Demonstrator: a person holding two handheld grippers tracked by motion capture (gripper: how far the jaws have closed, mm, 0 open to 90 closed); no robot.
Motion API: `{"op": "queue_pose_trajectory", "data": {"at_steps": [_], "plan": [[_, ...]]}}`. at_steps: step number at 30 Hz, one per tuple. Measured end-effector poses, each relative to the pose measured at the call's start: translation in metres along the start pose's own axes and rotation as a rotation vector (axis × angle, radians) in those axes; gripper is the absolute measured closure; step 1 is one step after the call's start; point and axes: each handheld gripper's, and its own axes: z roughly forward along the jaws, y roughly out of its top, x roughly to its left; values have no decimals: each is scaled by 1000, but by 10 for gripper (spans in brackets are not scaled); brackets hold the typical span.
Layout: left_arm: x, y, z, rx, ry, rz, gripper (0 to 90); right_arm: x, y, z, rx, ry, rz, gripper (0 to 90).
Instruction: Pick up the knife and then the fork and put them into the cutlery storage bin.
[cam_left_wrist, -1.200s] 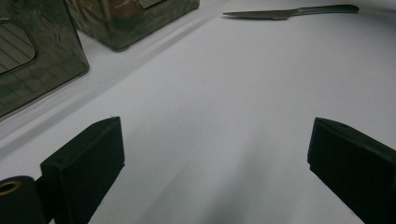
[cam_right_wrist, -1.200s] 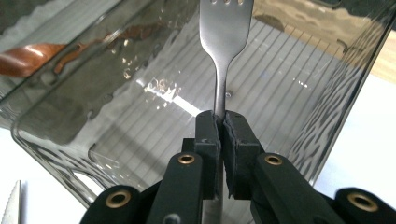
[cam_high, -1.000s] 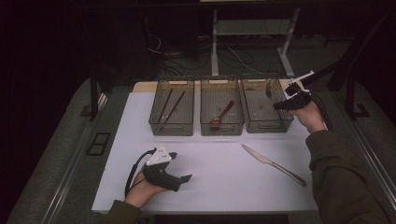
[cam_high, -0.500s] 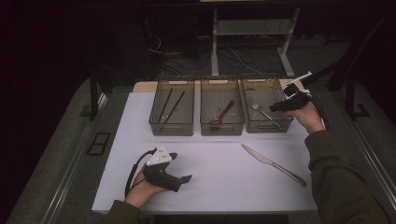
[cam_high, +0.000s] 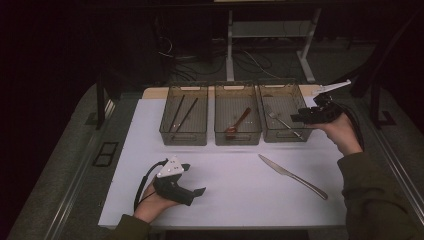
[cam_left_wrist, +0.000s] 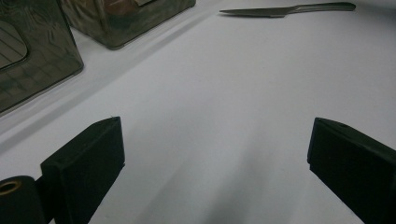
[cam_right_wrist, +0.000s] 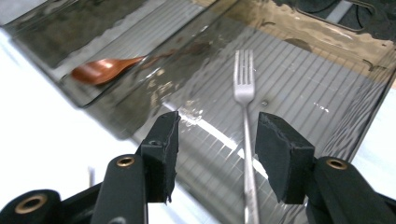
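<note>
Tongs (cam_left_wrist: 215, 163) wide apart above sheet (cam_left_wrist: 219, 93); knife (cam_left_wrist: 287, 9) beyond.

- The high view is pretty dim overall: the room behind is nearly black, and the white table top (cam_high: 235, 185) is the one properly lit patch.
- Shadows there are soft and short, so the light seems to fall from above.
- The left gripper view is brighter, with a washed-out white surface and soft grey shadow streaks running diagonally; the knife (cam_left_wrist: 285, 9) at the top edge looks slightly soft.
- The right gripper view has glare on the ribbed clear bin (cam_right_wrist: 299, 88), wavy reflections along its wall, and a sharp fork (cam_right_wrist: 244, 88), while the reddish spoon (cam_right_wrist: 105, 69) is blurry.
</note>
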Motion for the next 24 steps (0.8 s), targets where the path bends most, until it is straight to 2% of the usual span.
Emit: {"op": "queue_pose_trajectory", "data": {"at_steps": [2,10,15,20,24], "plan": [[0,0,0,1,-1,4,33,6,-4,-4,-2,5,-10,483],[0,0,0,2,1,6,32,37,-26,-15,53,44,-73,485],[-1,0,0,4,1,7,31,50,-42,-18,66,77,-87,486],[-1,1,0,3,0,12,31,60,-52,-21,102,100,-93,486],[-1,1,-1,1,-1,9,31,70,-59,-24,161,77,-129,492]]}}
